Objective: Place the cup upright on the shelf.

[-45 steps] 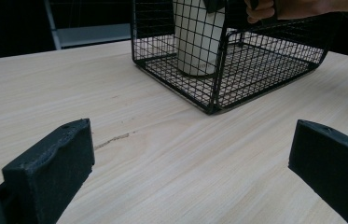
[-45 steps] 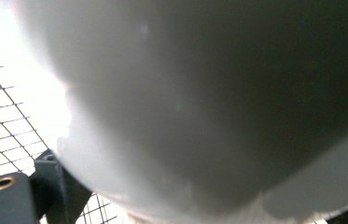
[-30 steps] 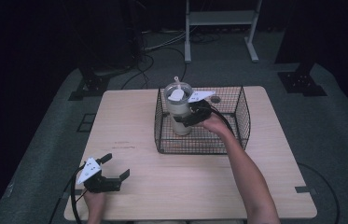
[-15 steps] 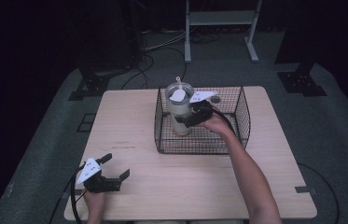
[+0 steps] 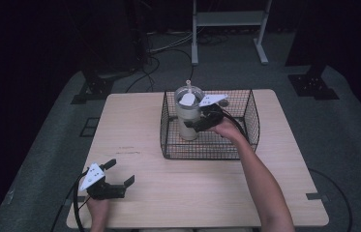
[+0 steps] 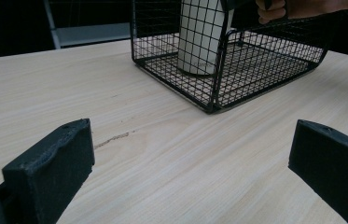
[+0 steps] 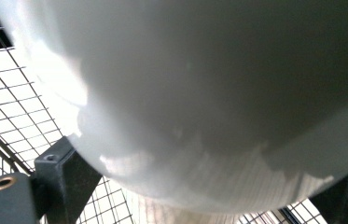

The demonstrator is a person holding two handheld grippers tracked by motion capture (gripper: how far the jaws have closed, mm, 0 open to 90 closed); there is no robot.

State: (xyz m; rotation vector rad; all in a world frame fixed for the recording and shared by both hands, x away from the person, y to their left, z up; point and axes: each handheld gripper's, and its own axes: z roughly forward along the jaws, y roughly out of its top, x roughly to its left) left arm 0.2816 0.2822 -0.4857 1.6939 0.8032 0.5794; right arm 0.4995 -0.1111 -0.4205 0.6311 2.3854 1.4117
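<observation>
The right gripper [image 5: 198, 123] reaches into the wire basket [image 5: 250, 126] and its jaws stand on either side of the white cup [image 5: 188, 117], low on its wall. In the right gripper view the cup's [image 7: 199, 93] rounded body swells between the two black jaws, which press its flanks, so the grip looks made. Over the last second little has moved: cup, basket and right arm sit almost where they were, with only a slight settling of the hand against the cup. This suggests the closing is just finished and the lift has not begun.

The cup stands upright in the left half of the basket, near the left wall, and its clear lid and straw rise above the rim. In the left gripper view its base [image 6: 199, 44] seems to rest on the basket floor.

The left gripper [image 5: 115, 180] rests at the near left corner of the table [image 5: 134, 125], well apart from the basket, jaws spread wide with nothing between them, unchanged from the earlier frames. It looks across the bare wood toward the basket [image 6: 218, 84].

Judging from this, the work in hand is taking the cup out of the basket. The next move probably calls for a straight lift, high enough for the base to clear the rim; a tilt could catch the cup on the wire.
</observation>
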